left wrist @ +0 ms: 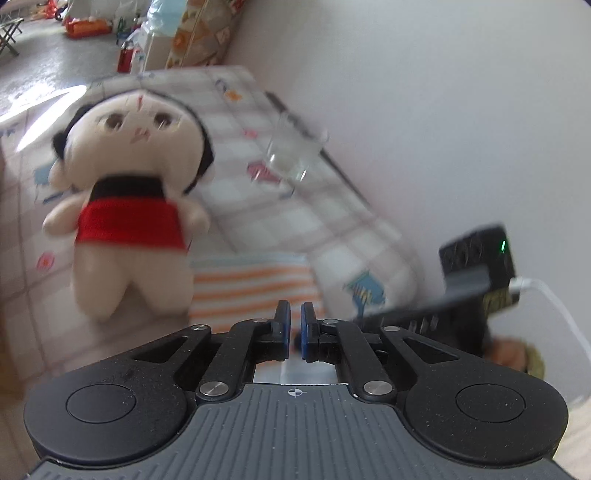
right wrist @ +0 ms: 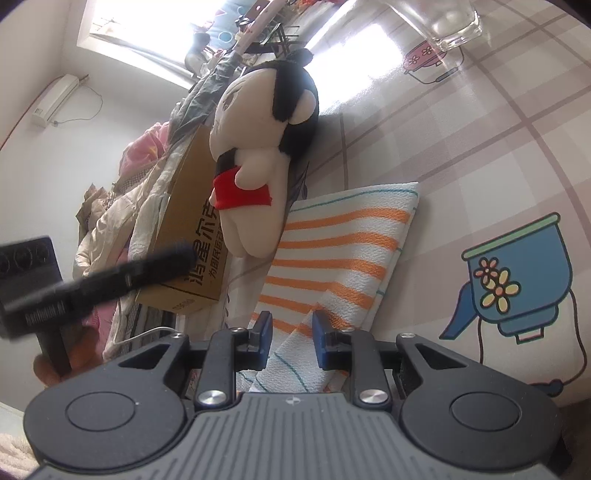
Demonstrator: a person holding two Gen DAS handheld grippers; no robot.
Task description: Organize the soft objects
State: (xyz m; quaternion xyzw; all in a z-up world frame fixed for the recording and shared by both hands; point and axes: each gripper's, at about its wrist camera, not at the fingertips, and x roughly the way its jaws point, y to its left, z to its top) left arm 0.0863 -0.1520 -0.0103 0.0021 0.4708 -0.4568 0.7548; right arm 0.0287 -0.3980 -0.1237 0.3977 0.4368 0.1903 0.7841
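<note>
A plush doll (left wrist: 129, 184) with black hair and a red skirt lies on the checked tablecloth (left wrist: 343, 229). In the right wrist view the doll (right wrist: 258, 147) rests beside a folded white towel with orange stripes (right wrist: 351, 236). My right gripper (right wrist: 291, 332) sits at the towel's near corner, its blue pads closed on a raised fold of cloth. My left gripper (left wrist: 295, 325) hovers over the striped towel (left wrist: 251, 280); its pads are nearly touching and hold nothing. The picture from the left wrist is blurred.
An empty drinking glass (left wrist: 295, 147) (right wrist: 443, 22) stands farther back on the cloth. A cardboard box (right wrist: 192, 240) lies by the doll at the table's edge, with piled clothes (right wrist: 122, 206) beyond. A white wall runs along one side of the table.
</note>
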